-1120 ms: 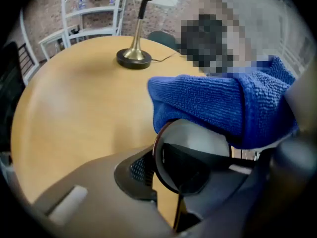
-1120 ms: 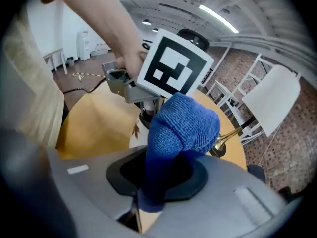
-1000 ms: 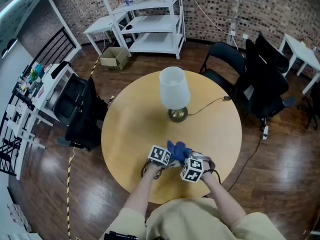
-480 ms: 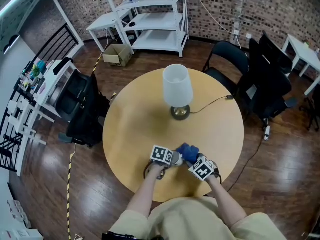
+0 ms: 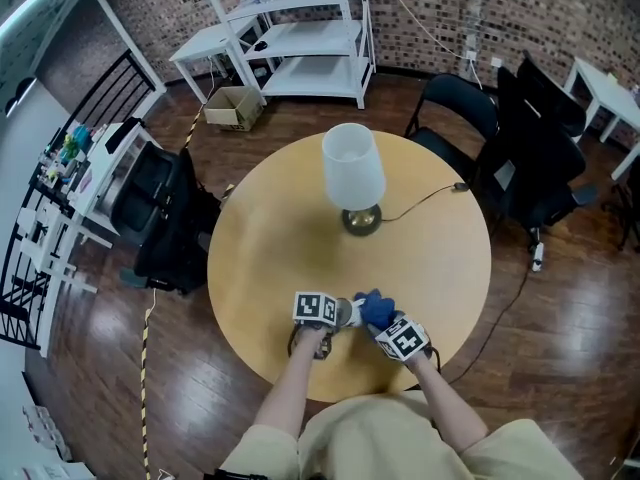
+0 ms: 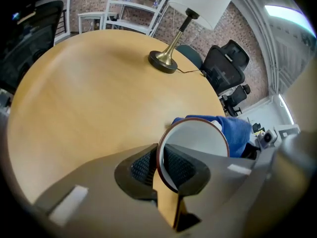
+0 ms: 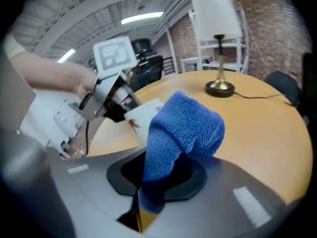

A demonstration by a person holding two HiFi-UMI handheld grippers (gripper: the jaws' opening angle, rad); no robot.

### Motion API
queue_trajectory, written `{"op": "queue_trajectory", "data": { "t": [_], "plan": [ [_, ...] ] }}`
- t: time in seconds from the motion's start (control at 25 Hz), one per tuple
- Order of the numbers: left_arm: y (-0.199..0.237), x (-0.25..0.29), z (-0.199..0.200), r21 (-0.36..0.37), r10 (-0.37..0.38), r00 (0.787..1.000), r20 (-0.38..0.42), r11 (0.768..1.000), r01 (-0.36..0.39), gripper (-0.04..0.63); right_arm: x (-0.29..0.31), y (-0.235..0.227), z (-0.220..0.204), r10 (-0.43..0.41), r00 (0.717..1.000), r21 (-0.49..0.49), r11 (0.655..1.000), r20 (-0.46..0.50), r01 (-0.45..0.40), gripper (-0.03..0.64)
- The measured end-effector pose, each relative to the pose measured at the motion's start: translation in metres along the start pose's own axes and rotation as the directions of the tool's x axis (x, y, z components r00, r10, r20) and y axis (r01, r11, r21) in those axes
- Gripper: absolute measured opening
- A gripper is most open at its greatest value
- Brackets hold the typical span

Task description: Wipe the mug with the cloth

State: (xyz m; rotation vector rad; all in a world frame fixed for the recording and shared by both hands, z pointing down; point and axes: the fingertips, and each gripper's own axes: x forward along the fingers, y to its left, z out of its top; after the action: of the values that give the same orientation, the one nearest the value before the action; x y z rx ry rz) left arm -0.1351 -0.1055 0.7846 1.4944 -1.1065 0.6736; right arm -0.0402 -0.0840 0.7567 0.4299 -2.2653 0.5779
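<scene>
A round wooden tabletop [image 5: 270, 228] stands on a dark floor in a brick-walled room. A lamp [image 5: 352, 173] with a white shade sits on its far half. White shelving [image 5: 300, 38] stands far left and black chairs [image 5: 530, 148] far right.

Left tool [image 6: 159, 165]: jaws narrow and clamped on the wall of the mug [image 6: 198, 138], with one pad inside the rim and one outside. The mug is over the near part of the tabletop, its mouth turned toward this tool's camera. Only the dark red rim and white interior show. The outer wall and any handle are hidden. Whether the mug rests on the tabletop cannot be told.

Right tool [image 7: 157, 175]: jaws narrow and clamped on the lower end of the blue cloth [image 7: 185, 125]. The cloth rises from the jaws and folds over against the mug's right side, covering most of it in the right gripper view.

In the head view, the two marker cubes and the cloth hide nearly all of the mug.
</scene>
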Motion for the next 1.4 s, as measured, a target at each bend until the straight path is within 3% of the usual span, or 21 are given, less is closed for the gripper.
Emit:
{"op": "queue_trajectory", "data": {
  "t": [0.08, 0.16, 0.4, 0.64, 0.72, 0.8, 0.84, 0.92, 1.08, 1.16, 1.2, 1.28, 1.4],
  "plan": [
    [0.001, 0.0, -0.001, -0.031, -0.012, 1.0, 0.001, 0.999, 0.012, 0.029, -0.017, -0.025, 0.01, -0.1, 0.994, 0.104, 0.99, 0.055, 0.093, 0.074],
    [0.001, 0.001, -0.001, -0.054, -0.029, 1.0, -0.003, 0.998, 0.029, 0.029, -0.014, -0.036, 0.017, -0.126, 0.991, 0.118, 0.986, 0.043, 0.121, 0.074],
    [0.007, 0.006, -0.017, -0.183, -0.056, 0.998, 0.009, 0.981, 0.056, 0.037, 0.023, -0.003, 0.022, 0.018, 0.998, -0.031, 0.999, -0.058, -0.019, 0.064],
    [0.012, 0.001, -0.017, -0.178, -0.029, 1.0, 0.012, 0.984, 0.031, 0.037, 0.017, 0.028, -0.005, 0.166, 0.966, -0.188, 0.961, -0.201, -0.204, 0.071],
    [0.012, 0.002, -0.02, -0.224, -0.04, 0.999, 0.015, 0.974, 0.043, 0.034, 0.009, 0.028, -0.003, 0.11, 0.98, -0.213, 0.966, -0.168, -0.145, 0.071],
    [0.012, 0.002, -0.024, -0.266, -0.05, 0.999, 0.019, 0.962, 0.053, 0.032, 0.001, 0.024, 0.01, -0.002, 0.995, -0.251, 0.968, -0.098, -0.023, 0.071],
    [0.012, 0.002, -0.024, -0.281, -0.053, 0.998, 0.021, 0.958, 0.057, 0.032, -0.002, 0.024, 0.018, -0.053, 0.996, -0.295, 0.955, -0.074, 0.029, 0.072],
    [0.011, 0.001, -0.024, -0.3, -0.052, 0.998, 0.019, 0.952, 0.055, 0.031, 0.003, 0.028, 0.025, -0.111, 0.99, -0.447, 0.892, -0.086, 0.061, 0.072],
    [0.013, 0.002, -0.027, -0.332, -0.027, 1.0, -0.003, 0.943, 0.025, 0.032, 0.015, 0.039, 0.017, -0.165, 0.966, -0.706, 0.708, -0.197, -0.023, 0.072],
    [0.014, 0.0, -0.026, -0.385, -0.041, 0.999, 0.009, 0.922, 0.041, 0.032, 0.014, 0.052, 0.009, -0.162, 0.956, -0.787, 0.609, -0.246, -0.099, 0.072],
    [0.014, -0.001, -0.025, -0.411, -0.048, 0.999, 0.019, 0.91, 0.052, 0.029, 0.016, 0.063, 0.002, -0.138, 0.952, -0.803, 0.578, -0.272, -0.146, 0.072],
    [0.01, -0.001, -0.024, -0.437, -0.064, 0.997, 0.031, 0.897, 0.071, 0.028, 0.024, 0.091, -0.019, -0.074, 0.945, -0.803, 0.551, -0.318, -0.227, 0.071],
    [-0.002, 0.004, -0.026, -0.434, -0.074, 0.997, 0.028, 0.898, 0.079, 0.028, 0.038, 0.115, -0.041, -0.028, 0.946, -0.777, 0.578, -0.324, -0.249, 0.071]
  ]
}}
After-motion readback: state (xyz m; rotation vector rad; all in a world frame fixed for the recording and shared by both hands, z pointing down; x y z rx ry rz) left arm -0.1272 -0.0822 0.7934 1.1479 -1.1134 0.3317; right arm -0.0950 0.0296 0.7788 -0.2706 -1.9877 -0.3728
